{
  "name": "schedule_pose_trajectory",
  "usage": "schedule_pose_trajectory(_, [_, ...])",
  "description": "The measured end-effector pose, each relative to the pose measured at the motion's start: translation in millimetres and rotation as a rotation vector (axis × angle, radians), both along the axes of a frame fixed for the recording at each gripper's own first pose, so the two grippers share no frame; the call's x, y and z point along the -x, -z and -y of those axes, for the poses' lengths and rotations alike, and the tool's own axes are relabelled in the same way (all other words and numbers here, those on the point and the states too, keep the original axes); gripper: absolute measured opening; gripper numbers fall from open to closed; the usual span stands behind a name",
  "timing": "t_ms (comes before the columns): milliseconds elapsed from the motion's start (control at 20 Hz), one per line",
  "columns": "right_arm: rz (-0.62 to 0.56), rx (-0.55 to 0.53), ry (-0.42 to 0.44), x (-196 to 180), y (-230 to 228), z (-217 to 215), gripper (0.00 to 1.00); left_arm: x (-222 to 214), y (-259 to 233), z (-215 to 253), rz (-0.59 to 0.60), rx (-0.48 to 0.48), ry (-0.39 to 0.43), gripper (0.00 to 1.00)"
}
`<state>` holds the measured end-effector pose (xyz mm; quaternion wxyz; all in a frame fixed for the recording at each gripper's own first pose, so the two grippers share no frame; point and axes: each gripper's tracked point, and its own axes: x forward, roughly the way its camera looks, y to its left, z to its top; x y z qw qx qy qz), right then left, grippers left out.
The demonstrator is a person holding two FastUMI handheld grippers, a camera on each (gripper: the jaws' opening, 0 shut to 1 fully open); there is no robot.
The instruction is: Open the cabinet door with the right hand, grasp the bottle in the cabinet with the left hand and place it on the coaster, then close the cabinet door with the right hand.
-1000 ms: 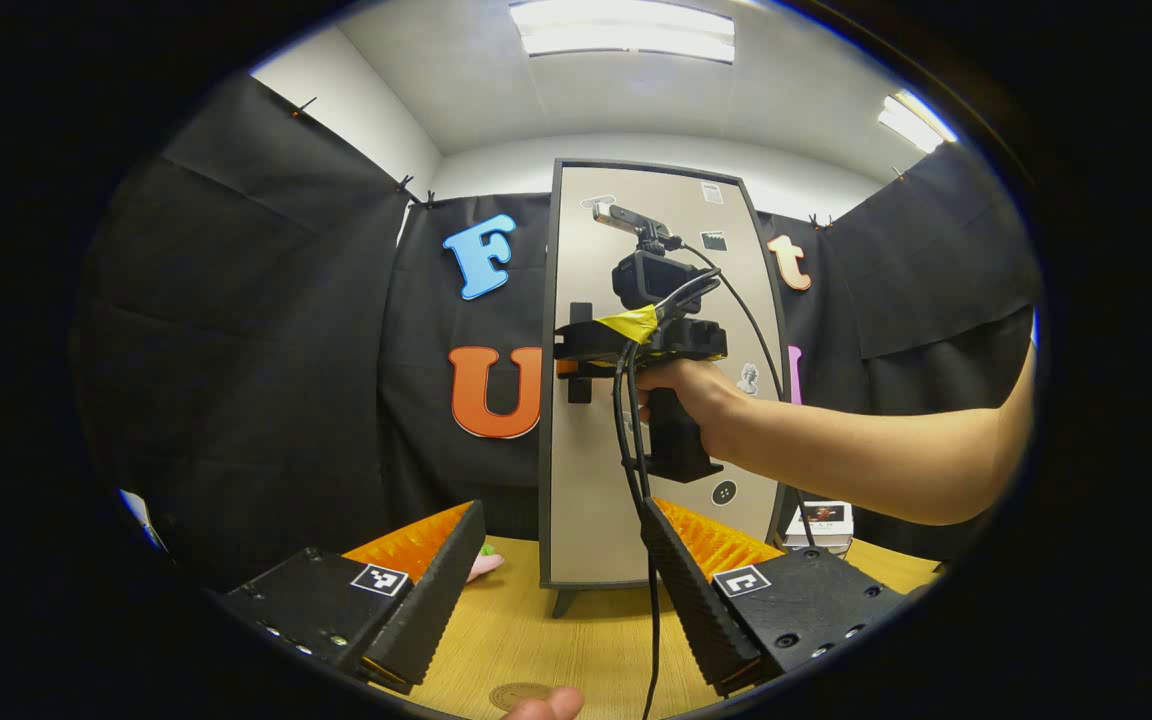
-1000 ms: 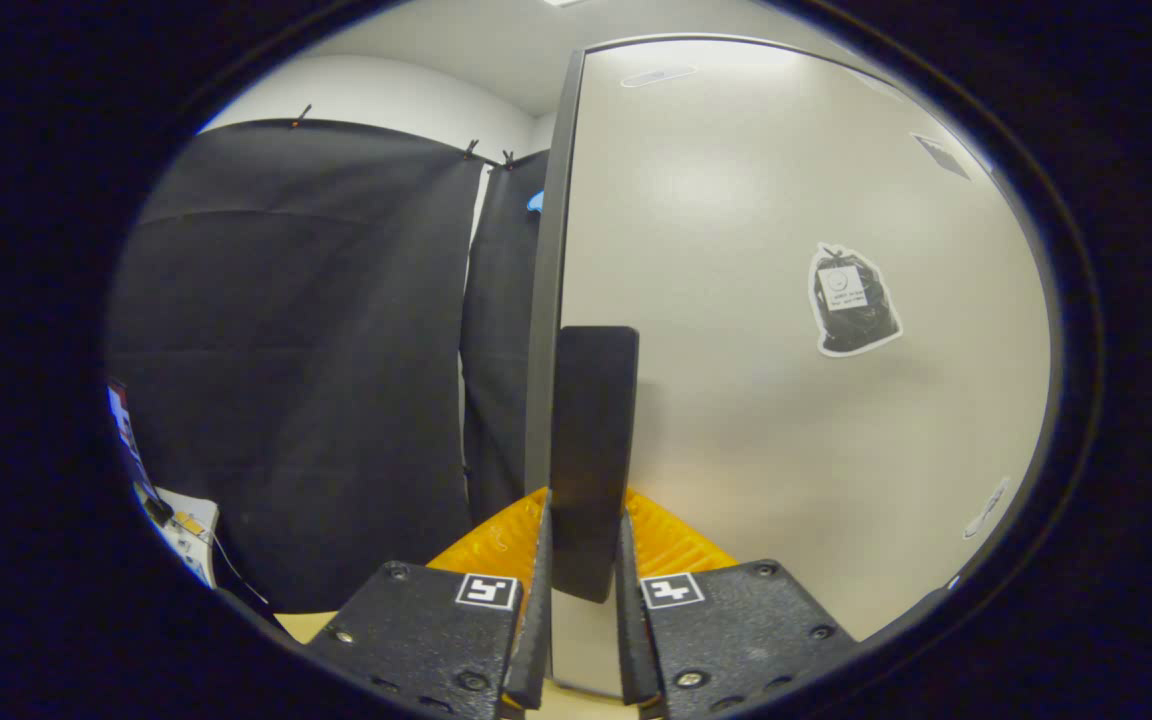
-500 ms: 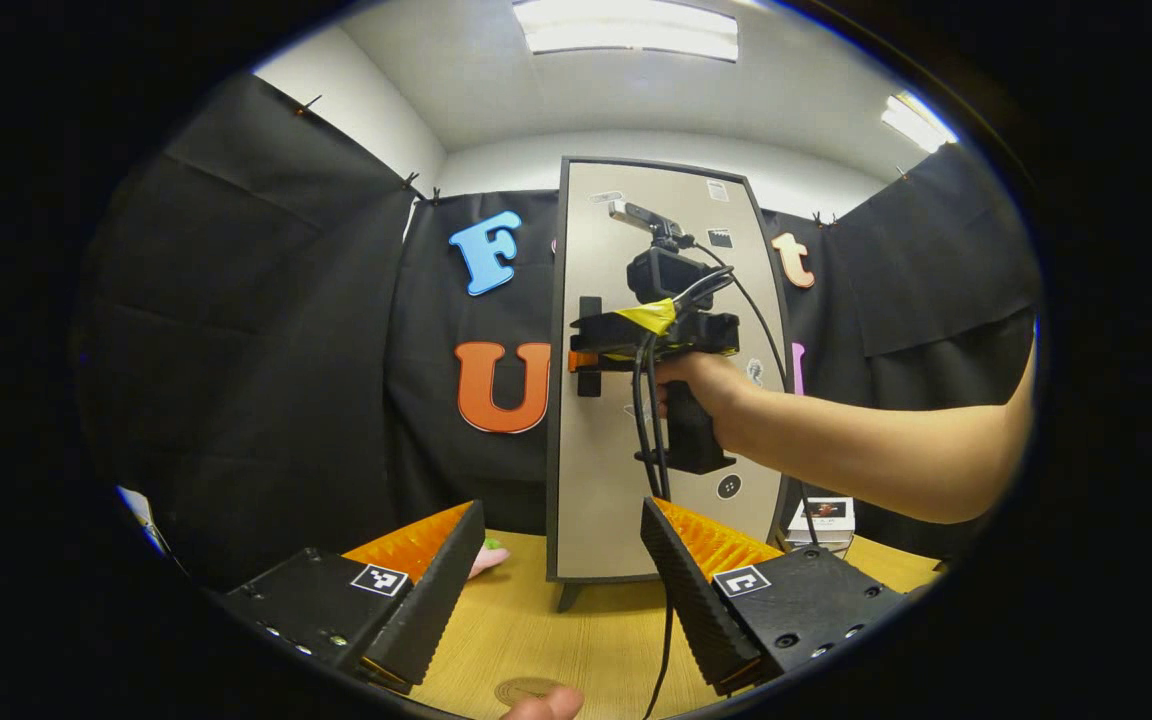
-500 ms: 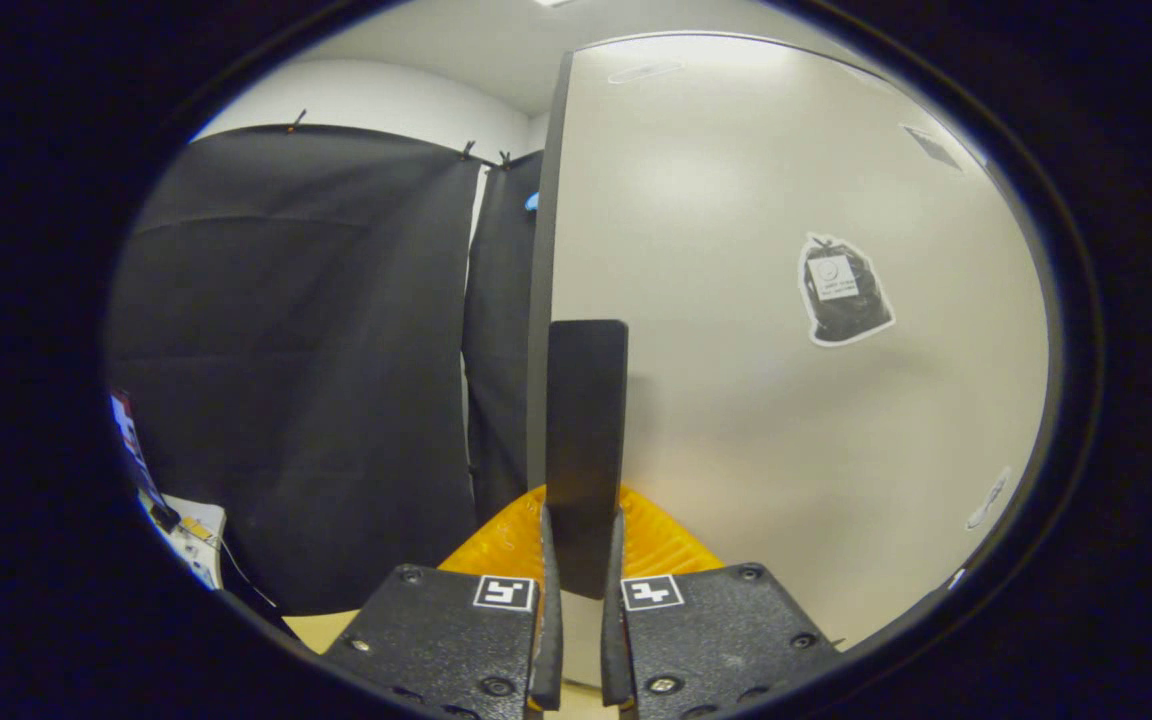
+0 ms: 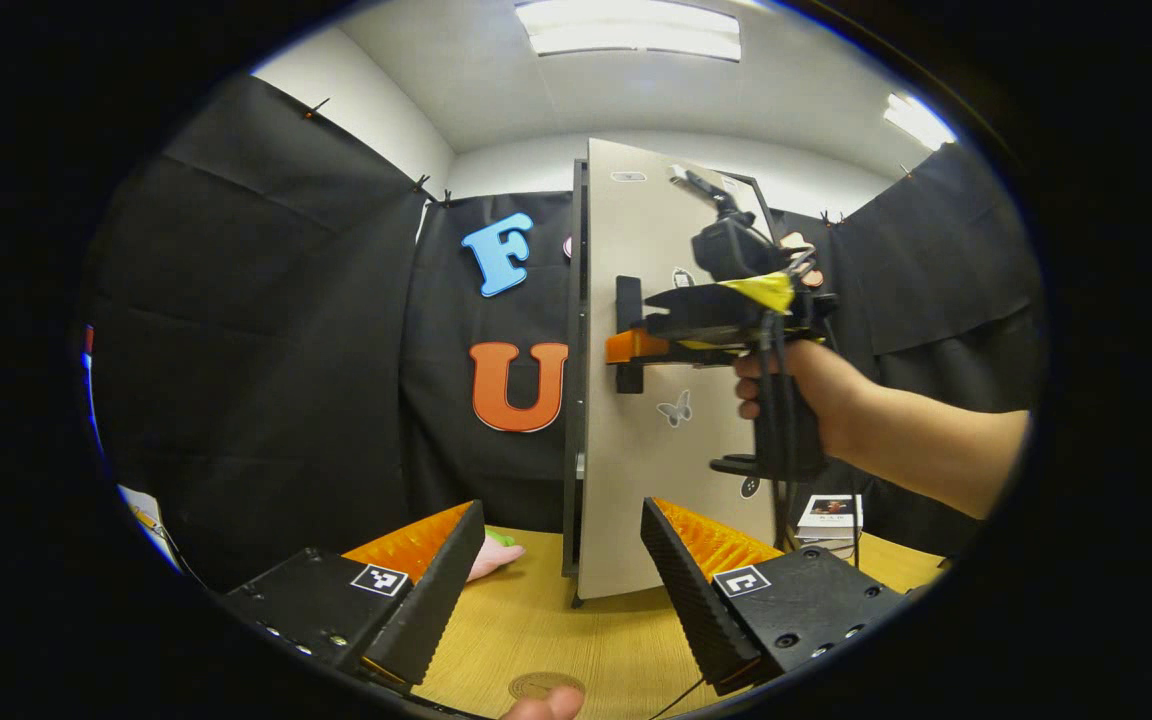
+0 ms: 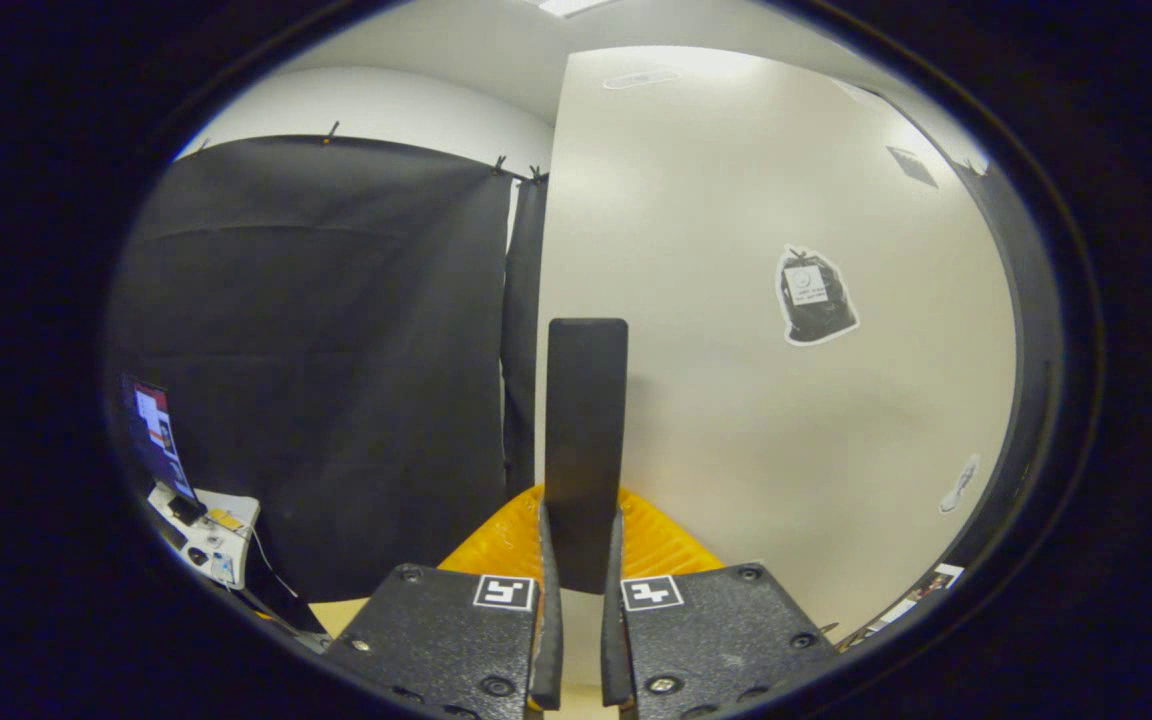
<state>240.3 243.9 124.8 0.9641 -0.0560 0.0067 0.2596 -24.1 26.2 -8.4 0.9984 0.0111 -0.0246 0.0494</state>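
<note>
The tall cabinet stands on the wooden table with its pale door swung partly open toward me. My right gripper, held by a hand, is shut on the door's black vertical handle. In the right gripper view the handle runs up from between the closed fingers of my right gripper, with the door just behind it. My left gripper hangs open low over the table. A round brown coaster lies on the table just below it. The door hides the cabinet's inside.
A small white box sits at the back right of the table. A pink and green object lies left of the cabinet's foot. A fingertip shows at the bottom edge. A lit screen stands at the far left.
The door has swung from closed to partly open, with the right gripper pulling the handle out and to the right. The left gripper has stayed in place.
</note>
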Motion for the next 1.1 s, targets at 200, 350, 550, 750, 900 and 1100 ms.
schedule_pose_trajectory(200, [-0.003, -0.007, -0.023, 9.9, 0.5, 9.9, 0.18, -1.0, 2.0, 0.0, -0.007, 0.006, -0.008, 0.95])
schedule_pose_trajectory(350, [-0.001, -0.005, -0.023, 17.0, 0.9, 18.7, 0.18, -1.1, 1.7, 0.3, -0.002, 0.008, -0.007, 0.95])
schedule_pose_trajectory(550, [-0.010, -0.020, -0.024, 20.1, 1.9, 28.6, 0.19, -1.2, 4.2, 2.4, -0.006, 0.017, 0.013, 0.95])
schedule_pose_trajectory(750, [-0.001, -0.015, -0.003, 21.8, 1.2, 35.7, 0.18, -1.8, 3.0, 5.8, 0.000, 0.008, 0.027, 0.95])
schedule_pose_trajectory(900, [-0.009, -0.035, 0.009, 33.4, 0.4, 44.6, 0.18, -2.5, 0.6, 9.8, 0.000, 0.010, 0.037, 0.95])
schedule_pose_trajectory(1100, [0.007, -0.047, 0.056, 56.8, 1.1, 73.2, 0.18, -2.0, -0.5, 12.0, -0.006, -0.008, 0.052, 0.95])
